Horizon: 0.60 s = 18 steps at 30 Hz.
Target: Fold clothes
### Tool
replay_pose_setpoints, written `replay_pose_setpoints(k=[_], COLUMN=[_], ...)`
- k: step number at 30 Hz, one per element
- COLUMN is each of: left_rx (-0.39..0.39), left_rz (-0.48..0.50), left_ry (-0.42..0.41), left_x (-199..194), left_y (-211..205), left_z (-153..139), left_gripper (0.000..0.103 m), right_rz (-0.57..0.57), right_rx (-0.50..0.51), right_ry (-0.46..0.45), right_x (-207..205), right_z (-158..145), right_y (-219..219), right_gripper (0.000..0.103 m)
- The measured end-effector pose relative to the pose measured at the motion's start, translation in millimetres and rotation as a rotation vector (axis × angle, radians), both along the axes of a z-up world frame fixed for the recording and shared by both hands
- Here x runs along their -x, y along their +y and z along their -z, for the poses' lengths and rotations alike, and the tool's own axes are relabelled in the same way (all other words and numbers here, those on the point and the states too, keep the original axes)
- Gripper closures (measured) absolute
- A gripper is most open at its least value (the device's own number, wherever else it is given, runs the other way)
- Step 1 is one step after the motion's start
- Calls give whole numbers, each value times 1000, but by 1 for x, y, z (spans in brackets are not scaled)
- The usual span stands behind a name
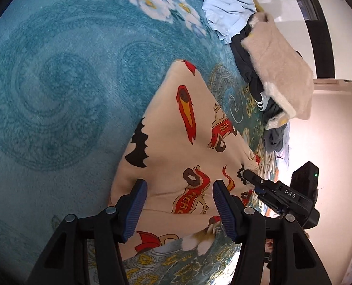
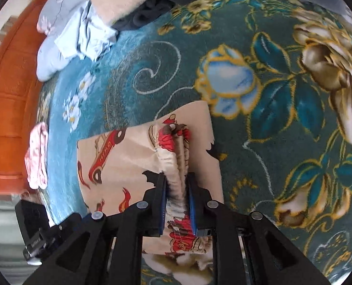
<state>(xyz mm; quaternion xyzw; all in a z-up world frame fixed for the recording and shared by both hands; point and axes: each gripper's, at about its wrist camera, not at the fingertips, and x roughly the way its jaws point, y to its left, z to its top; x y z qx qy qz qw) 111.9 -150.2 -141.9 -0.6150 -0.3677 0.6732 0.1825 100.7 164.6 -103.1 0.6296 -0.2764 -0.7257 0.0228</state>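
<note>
While bunched, garment [image 2: 176, 166] between right tongs [image 2: 177, 204]

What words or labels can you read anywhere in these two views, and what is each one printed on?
"HERO": on the red car near the middle of the beige printed garment.
"HERO": again on the red car print lower on that garment, between the left gripper fingers.
"DAS": on the black body of the right gripper, seen from the left wrist.
In the right wrist view the car lettering on the garment is mirrored and blurred, not clearly readable.
</note>
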Motion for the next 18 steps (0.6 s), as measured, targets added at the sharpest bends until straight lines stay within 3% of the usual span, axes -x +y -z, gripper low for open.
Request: replay_pose_setpoints(k=[5, 7, 11, 14, 18], left_rx=[-38, -29, 42, 68, 25], left_rz=[-25, -17, 19, 16, -17], left_ry=[143, 159, 114, 38, -28], left_x=[-6, -5, -4, -6, -8], left_y=[-3, -1, 4, 3, -4], left_z=[-23, -27, -23, -10, 5], left_gripper=[41, 41, 41, 41, 41], right_rz=[-25, -23, -152, -302, -241], right_rx=[-164, -253, -232, -173, -141], right_ry=[33, 70, 131, 118, 57], right_x=[6, 6, 7, 5, 4], right_z=[-33, -46, -46, -29, -2], right_y=[5, 3, -34, -69, -62], right_gripper=[76, 76, 75, 70, 70])
